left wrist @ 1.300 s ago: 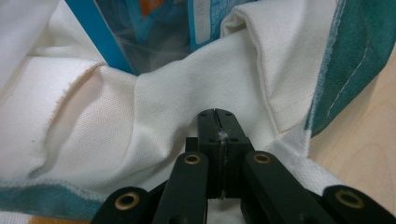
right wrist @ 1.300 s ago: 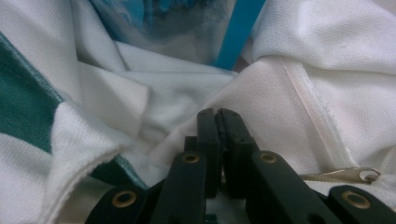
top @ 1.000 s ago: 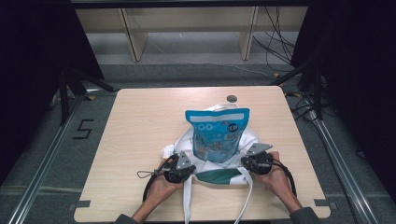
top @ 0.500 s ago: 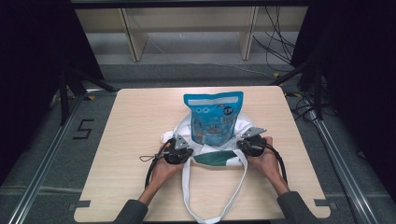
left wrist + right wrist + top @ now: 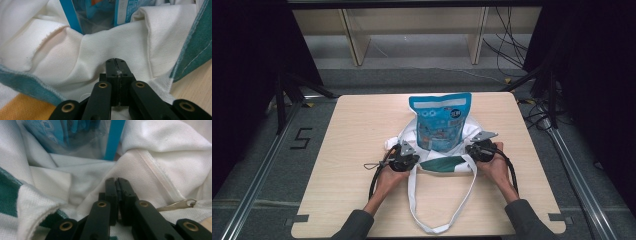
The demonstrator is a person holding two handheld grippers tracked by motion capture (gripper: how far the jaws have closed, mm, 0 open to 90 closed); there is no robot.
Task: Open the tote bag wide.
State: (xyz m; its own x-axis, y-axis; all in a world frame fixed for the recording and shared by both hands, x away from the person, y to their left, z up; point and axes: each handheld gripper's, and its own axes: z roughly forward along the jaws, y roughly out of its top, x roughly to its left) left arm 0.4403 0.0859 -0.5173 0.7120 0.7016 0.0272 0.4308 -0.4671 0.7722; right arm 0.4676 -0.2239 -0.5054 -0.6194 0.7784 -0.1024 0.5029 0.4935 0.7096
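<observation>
Both grippers, left gripper (image 5: 408, 159) and right gripper (image 5: 476, 148), have their jaws closed on the rim of the white tote bag (image 5: 412, 134), holding its mouth open around the upright blue pouch (image 5: 441, 121) near the table's (image 5: 347, 145) middle. Compared with a second ago, the bag edge now sits lower on the pouch.
</observation>
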